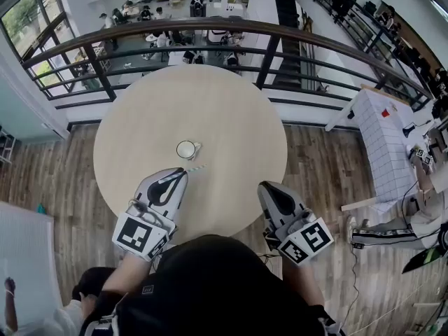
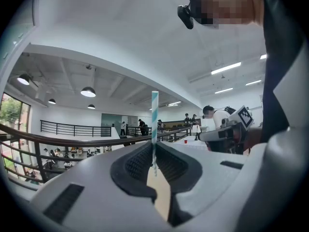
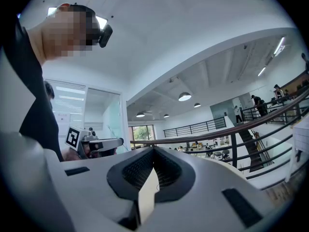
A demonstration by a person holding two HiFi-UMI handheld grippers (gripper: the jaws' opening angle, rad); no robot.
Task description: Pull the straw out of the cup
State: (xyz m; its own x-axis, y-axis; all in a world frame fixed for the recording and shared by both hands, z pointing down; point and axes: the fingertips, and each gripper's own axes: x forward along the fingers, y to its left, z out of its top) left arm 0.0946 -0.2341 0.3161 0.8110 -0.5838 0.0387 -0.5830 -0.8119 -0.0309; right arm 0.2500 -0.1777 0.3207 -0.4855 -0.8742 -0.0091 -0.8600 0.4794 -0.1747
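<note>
A small white cup [image 1: 187,149] stands near the middle of the round beige table [image 1: 231,110]. A teal-and-white striped straw [image 1: 196,167] is out of the cup, just in front of it. My left gripper [image 1: 183,172] is shut on that straw. In the left gripper view the straw [image 2: 154,122] stands upright between the pads of the left gripper [image 2: 154,148]. My right gripper [image 1: 269,187] hovers over the table's near right edge, apart from the cup. Its jaws meet in the right gripper view with nothing between them, at the right gripper [image 3: 153,152].
A dark metal railing [image 1: 210,30] curves behind the table, with a lower floor beyond it. A white gridded table [image 1: 385,138] with a red cup [image 1: 385,113] stands to the right. Wooden floor [image 1: 63,173] surrounds the round table. A person [image 1: 28,317] sits at the lower left.
</note>
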